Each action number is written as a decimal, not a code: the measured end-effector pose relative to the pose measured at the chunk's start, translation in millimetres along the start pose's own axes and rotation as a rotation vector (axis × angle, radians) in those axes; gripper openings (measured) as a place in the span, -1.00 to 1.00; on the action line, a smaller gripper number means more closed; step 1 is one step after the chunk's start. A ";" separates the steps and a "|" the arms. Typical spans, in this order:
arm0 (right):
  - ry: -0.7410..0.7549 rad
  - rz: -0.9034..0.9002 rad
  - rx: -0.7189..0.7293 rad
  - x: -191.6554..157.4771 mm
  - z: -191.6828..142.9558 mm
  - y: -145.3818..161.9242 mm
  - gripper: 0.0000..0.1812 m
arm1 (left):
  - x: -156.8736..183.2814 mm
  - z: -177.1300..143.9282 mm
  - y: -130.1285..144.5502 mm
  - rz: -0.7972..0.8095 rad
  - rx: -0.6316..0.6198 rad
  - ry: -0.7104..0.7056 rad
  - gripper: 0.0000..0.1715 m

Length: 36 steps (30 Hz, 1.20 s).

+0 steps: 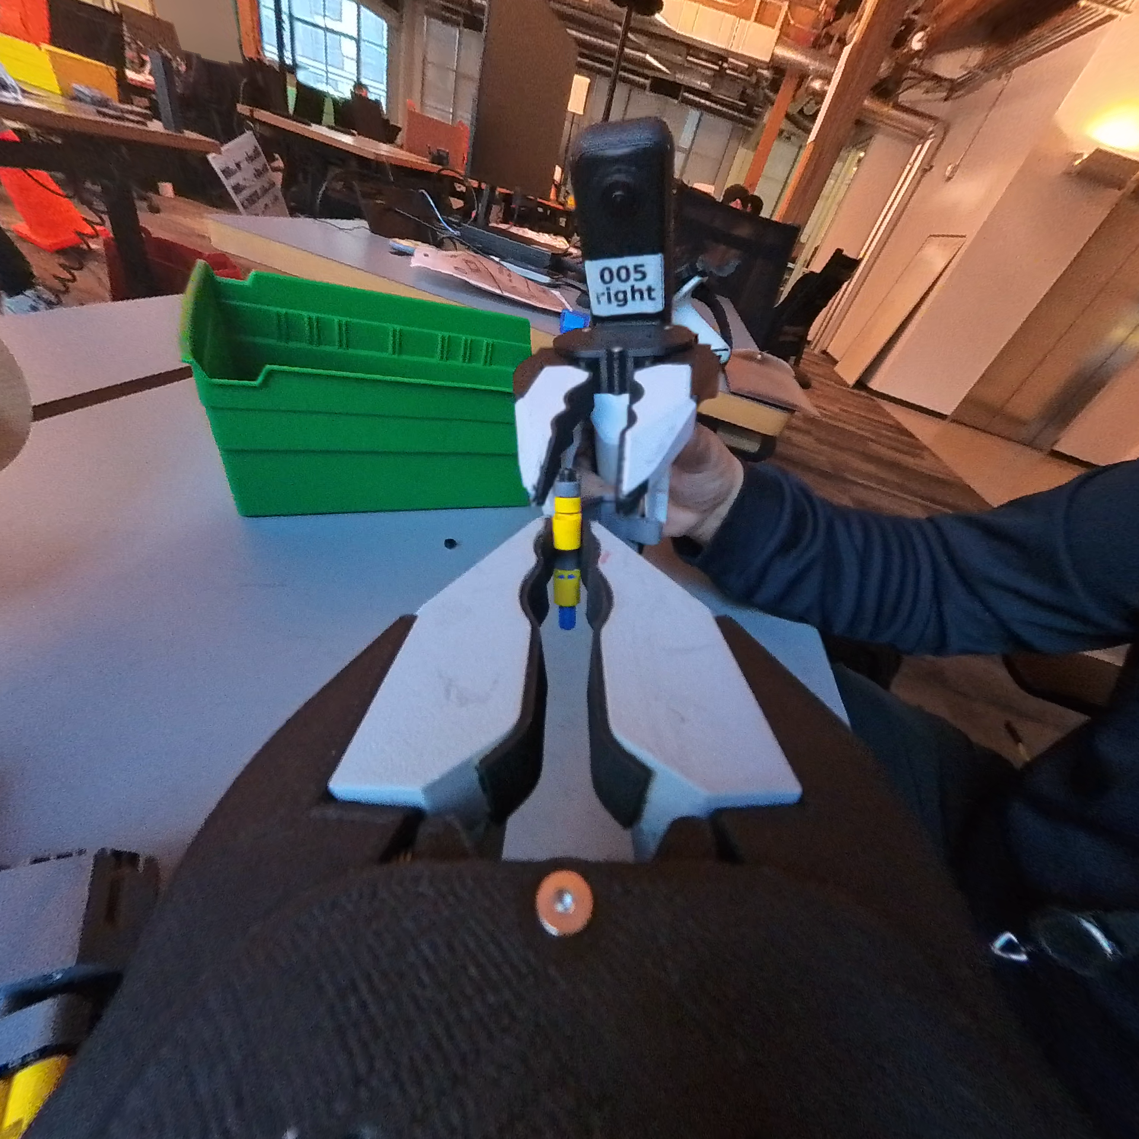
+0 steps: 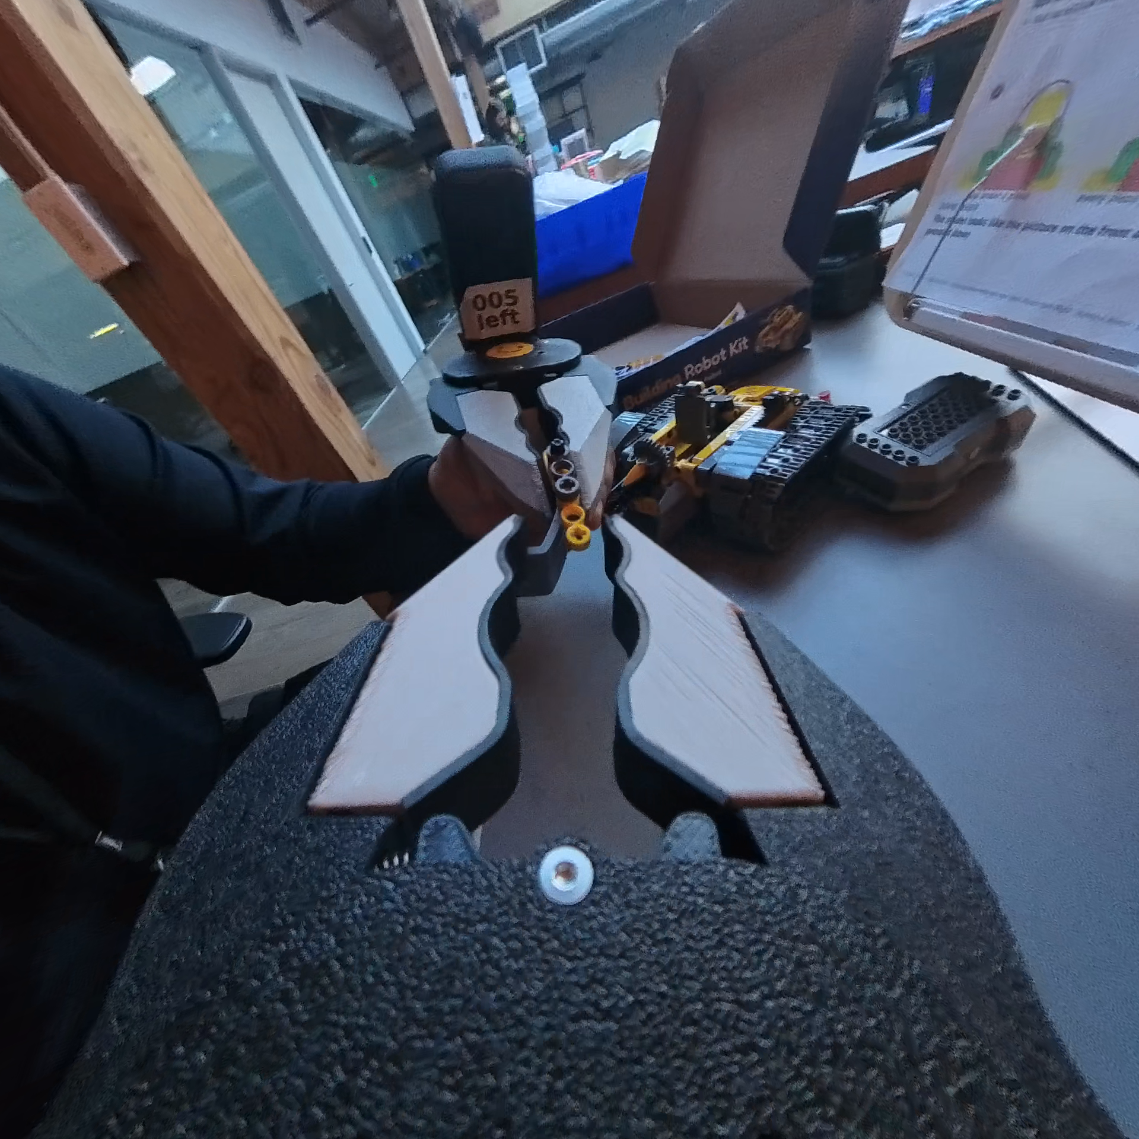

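My left gripper (image 1: 567,542) is shut on a small brick piece (image 1: 567,524) made of yellow and black parts with a blue pin, and holds it above the grey table (image 1: 123,616). My right gripper (image 1: 579,493) faces it tip to tip, with its jaws apart around the piece's far end. In the right wrist view the right gripper (image 2: 562,530) is open. The left gripper (image 2: 570,493) holds the piece (image 2: 576,533), a black and yellow beam with holes, whose yellow end lies between my right fingertips. I cannot tell if they touch it.
A green plastic bin (image 1: 363,407) stands on the table behind the grippers. A black and yellow tracked brick vehicle (image 2: 739,456), a dark grey brick block (image 2: 937,437), an open cardboard box (image 2: 727,185) and a propped instruction sheet (image 2: 1035,185) are on the table. The dark grey brick block (image 2: 937,437) is about equally far from each gripper, around 25 cm.
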State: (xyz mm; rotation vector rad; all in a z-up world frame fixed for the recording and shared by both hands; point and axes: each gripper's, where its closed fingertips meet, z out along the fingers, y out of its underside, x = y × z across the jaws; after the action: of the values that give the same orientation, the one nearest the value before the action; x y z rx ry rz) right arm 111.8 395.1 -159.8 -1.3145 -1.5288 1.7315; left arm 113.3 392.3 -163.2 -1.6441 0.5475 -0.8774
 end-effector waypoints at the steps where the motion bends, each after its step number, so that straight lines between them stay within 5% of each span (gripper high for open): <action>1: -0.014 -0.007 0.002 -2.1 1.1 0.3 -0.76 | 0.8 -0.2 1.9 -0.005 -0.016 0.011 -0.94; 13: -0.038 -0.035 0.048 -10.4 12.6 -2.1 -0.95 | 10.5 10.8 8.6 -0.012 -0.036 0.048 -0.94; 17: -0.001 0.063 0.225 -8.0 12.4 -23.5 -0.97 | 5.9 10.0 -11.2 -0.046 0.118 -0.020 -0.93; 24: -0.130 0.272 0.429 -11.3 13.5 -43.1 -0.97 | 2.0 4.7 -24.7 0.065 0.185 -0.149 -0.93; 27: -0.128 0.323 0.712 4.1 -32.7 -80.4 -0.97 | 1.1 20.6 9.0 0.191 0.019 -0.209 -0.94; 31: 0.002 0.169 0.438 -0.5 -4.4 -53.8 -0.96 | 16.0 38.6 5.7 0.143 0.029 -0.117 -0.94; 36: -0.056 0.249 0.414 2.6 -1.5 -48.9 -0.96 | 4.5 31.3 15.6 0.117 0.006 -0.135 -0.94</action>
State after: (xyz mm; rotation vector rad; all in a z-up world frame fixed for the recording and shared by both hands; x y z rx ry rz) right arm 100.6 410.8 -114.8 -1.2825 -0.9862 2.1139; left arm 142.1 404.2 -179.8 -1.6352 0.5414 -0.6766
